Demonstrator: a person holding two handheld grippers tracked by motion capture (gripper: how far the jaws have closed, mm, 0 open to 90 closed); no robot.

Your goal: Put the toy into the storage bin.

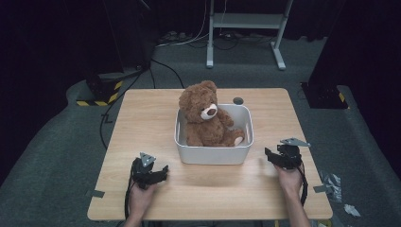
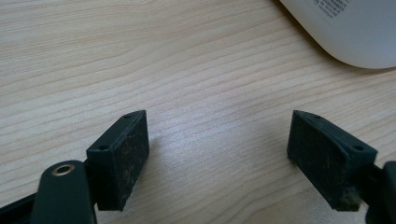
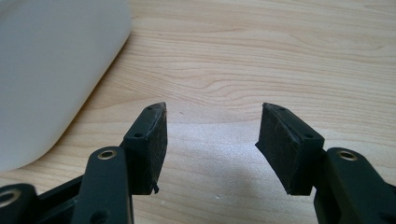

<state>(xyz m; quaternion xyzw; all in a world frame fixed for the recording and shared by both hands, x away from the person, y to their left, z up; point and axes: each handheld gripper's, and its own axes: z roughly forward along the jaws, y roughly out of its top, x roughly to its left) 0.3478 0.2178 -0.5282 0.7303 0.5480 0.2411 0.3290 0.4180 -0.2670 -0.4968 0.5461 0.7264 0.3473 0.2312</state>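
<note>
The left claw rests on the table with its jaws spread wide and nothing between them. In the middle stands the white bin, and the bear sits inside it, leaning on the left wall. The right claw is also spread and empty — it is near the bin's right corner. A risk, I think: the bear is soft, so a pinch on fur alone may slip — or the lift could drag the light bin along.

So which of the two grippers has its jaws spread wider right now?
The left gripper: in its own view the jaws stand farther apart over bare table than the right gripper's do. Both are empty.
</note>
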